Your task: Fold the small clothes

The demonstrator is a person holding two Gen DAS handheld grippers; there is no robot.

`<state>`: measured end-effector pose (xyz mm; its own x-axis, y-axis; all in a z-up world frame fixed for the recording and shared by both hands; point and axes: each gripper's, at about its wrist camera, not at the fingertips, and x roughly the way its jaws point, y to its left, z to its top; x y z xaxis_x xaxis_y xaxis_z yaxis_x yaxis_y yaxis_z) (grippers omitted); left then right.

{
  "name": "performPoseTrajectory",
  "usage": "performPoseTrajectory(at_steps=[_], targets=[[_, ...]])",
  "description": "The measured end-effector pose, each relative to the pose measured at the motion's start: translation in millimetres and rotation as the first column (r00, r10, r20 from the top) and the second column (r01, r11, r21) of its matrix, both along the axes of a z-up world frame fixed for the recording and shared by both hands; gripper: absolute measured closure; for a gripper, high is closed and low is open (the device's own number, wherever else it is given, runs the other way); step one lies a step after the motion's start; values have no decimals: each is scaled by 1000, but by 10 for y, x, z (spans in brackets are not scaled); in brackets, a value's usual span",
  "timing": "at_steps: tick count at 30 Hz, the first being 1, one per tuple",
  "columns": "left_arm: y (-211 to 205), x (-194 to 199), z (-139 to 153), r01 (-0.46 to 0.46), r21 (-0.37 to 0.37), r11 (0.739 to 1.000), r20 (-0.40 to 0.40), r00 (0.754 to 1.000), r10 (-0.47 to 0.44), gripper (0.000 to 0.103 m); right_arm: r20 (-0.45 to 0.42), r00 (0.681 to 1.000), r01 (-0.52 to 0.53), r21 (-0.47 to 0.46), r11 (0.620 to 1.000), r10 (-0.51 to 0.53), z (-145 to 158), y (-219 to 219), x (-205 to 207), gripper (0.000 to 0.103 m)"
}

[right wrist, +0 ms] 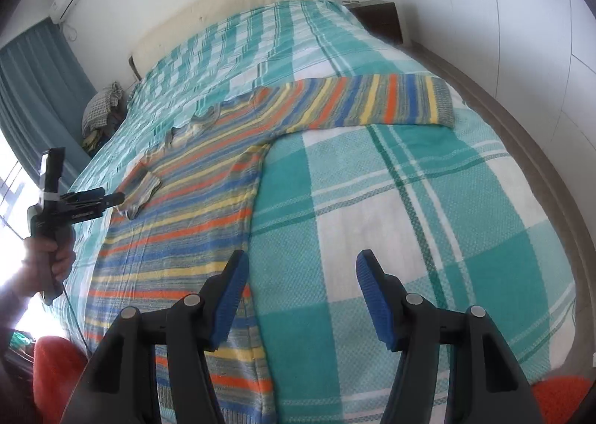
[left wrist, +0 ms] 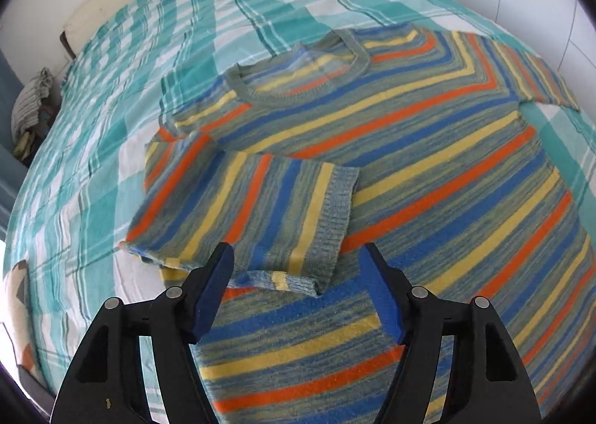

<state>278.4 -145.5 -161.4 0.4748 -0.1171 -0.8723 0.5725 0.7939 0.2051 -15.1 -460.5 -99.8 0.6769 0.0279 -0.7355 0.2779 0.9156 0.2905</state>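
Sweater (left wrist: pixel 428 163) flat on bed (right wrist: pixel 372 237) | left sleeve (left wrist: pixel 242 208) folded inward (narrows the body) | your left gripper (left wrist: pixel 298 290) spread wide, empty | your right gripper (right wrist: pixel 301 297) likewise, beside the hem edge.

Bright, even daylight; overexposed window glare (right wrist: pixel 9 196) at 9 o'clock. Strong fisheye curvature, dark vignette at corners.

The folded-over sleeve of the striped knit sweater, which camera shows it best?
The left wrist view: the folded sleeve fills the centre, with its ribbed cuff lying across the sweater's body. The right wrist view shows it only small and far off, beside the left gripper.
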Motion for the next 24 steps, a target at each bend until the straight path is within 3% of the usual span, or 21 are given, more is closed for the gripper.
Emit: performPoseTrajectory(at_steps=[2,5,6,7,8,9,11,12,13,15,17,18,19,20,21,24], targets=[[17,61,-169,-3,-4,1000,-40,999,3,33,-22,999,-46,-33,998,46,-68,168,34,43],[84,58,-182,-22,-67,998,-61,998,18,39,-38,995,-97,-76,992,95,-115,272,93,43],[88,42,-180,-19,-77,997,-72,997,14,59,-40,995,-99,-75,992,96,-132,270,108,43],[79,13,-170,-10,-55,998,-67,998,6,94,-42,995,-93,-69,993,90,-152,257,122,43],[76,-5,-151,-7,-26,1000,-56,998,6,98,-45,996,-85,-60,995,82,-174,234,135,43],[126,3,-91,-24,-53,998,-61,998,20,99,-47,996,-74,-53,996,72,-188,210,141,43],[436,139,152,-158,-179,971,-61,987,149,99,-41,998,-56,-46,997,54,-193,172,136,43],[704,237,291,-252,-267,930,-77,968,240,99,-35,998,-49,-44,998,48,-176,157,125,43],[1007,319,411,-351,-338,873,-99,936,338,99,-26,999,-44,-45,998,43,-157,142,106,43],[1665,453,537,-536,-419,733,-146,837,528,99,-6,999,-40,-47,998,39,-117,128,64,43],[2242,547,545,-680,-404,612,-153,710,688,99,-3,999,-36,-44,998,36,-113,108,57,43],[2483,613,483,-737,-377,562,-155,648,746,99,-4,999,-36,-37,999,36,-125,97,64,43],[2666,633,413,-776,-350,525,-162,602,782,99,-8,999,-39,-28,999,38,-146,90,80,43],[2785,641,339,-800,-323,506,-164,574,802,99,-14,999,-42,-22,999,42,-168,89,97,43],[2850,641,268,-811,-295,505,-153,562,813,99,-18,999,-46,-17,999,46,-188,92,113,43],[2899,609,65,-813,-242,529,-141,569,810,100,-29,998,-64,-11,998,63,-233,133,143,43]])
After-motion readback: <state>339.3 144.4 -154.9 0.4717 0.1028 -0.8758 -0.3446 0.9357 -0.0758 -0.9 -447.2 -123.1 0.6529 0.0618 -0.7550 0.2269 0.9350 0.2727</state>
